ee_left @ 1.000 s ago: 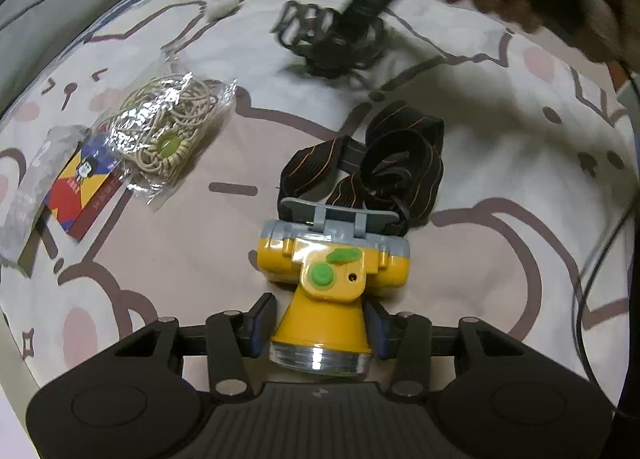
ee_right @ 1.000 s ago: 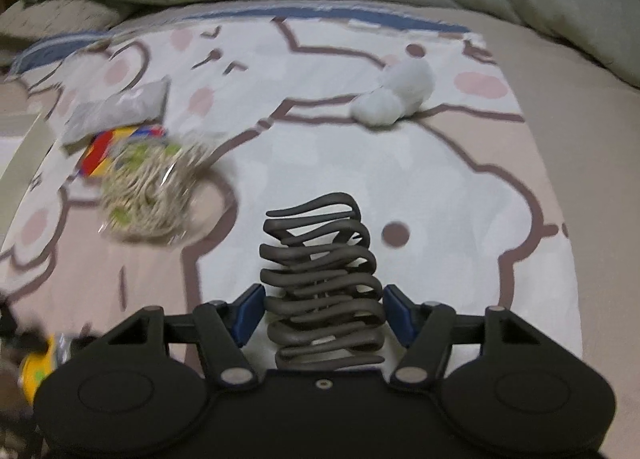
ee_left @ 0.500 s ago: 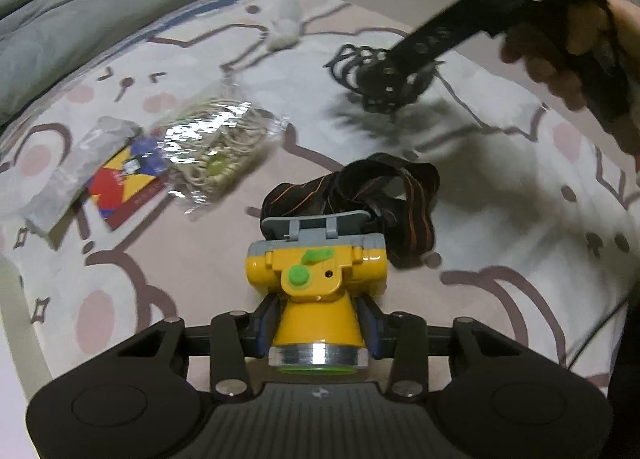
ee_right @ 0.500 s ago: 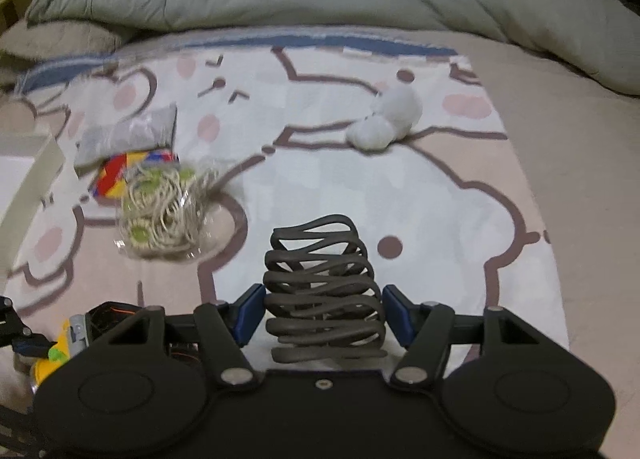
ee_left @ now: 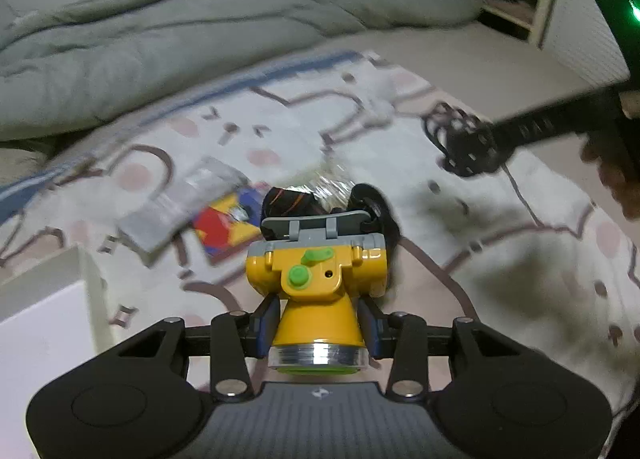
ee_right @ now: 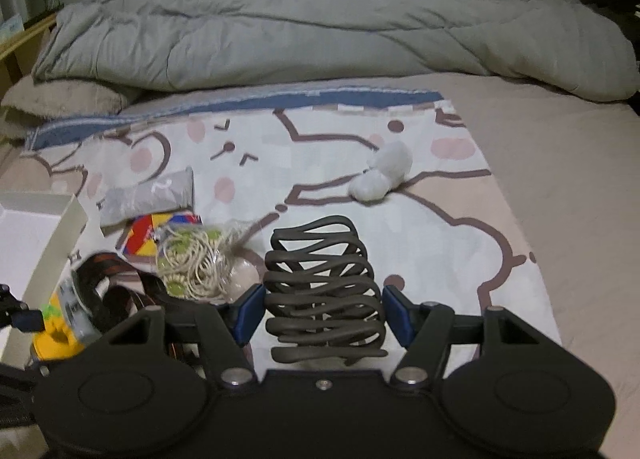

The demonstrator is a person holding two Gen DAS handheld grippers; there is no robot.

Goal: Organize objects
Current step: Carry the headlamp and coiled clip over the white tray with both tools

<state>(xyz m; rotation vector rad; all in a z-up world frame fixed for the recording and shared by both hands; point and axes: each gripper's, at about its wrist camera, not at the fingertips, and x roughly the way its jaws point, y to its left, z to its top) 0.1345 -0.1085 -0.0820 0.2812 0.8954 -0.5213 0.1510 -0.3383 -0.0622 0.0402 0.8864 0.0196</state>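
My left gripper (ee_left: 318, 319) is shut on the cone of a yellow headlamp (ee_left: 316, 283) with a green button. The lamp is held clear of the bedsheet, and its black-and-orange strap (ee_left: 288, 199) hangs behind it. The right wrist view shows the same headlamp (ee_right: 56, 335) and strap (ee_right: 112, 295) at the lower left. My right gripper (ee_right: 322, 311) is shut on a dark grey wavy hair claw (ee_right: 320, 279), which stands upright between the blue pads (ee_right: 250, 313) above the sheet. In the left wrist view, that claw (ee_left: 460, 143) hangs at the right, held by the right gripper.
A white open box (ee_right: 68, 235) sits at the left edge of the cartoon sheet (ee_right: 328, 163). Beside it lie a grey packet (ee_right: 148, 195), a colourful card (ee_right: 144, 235) and a bag of beige cord (ee_right: 192, 259). A white fluffy toy (ee_right: 384, 175) lies farther back. A grey duvet (ee_right: 320, 39) is piled behind.
The left jaws closed on the headlamp and lifted it off the sheet while turning toward the white box. The right gripper rose with the hair claw.
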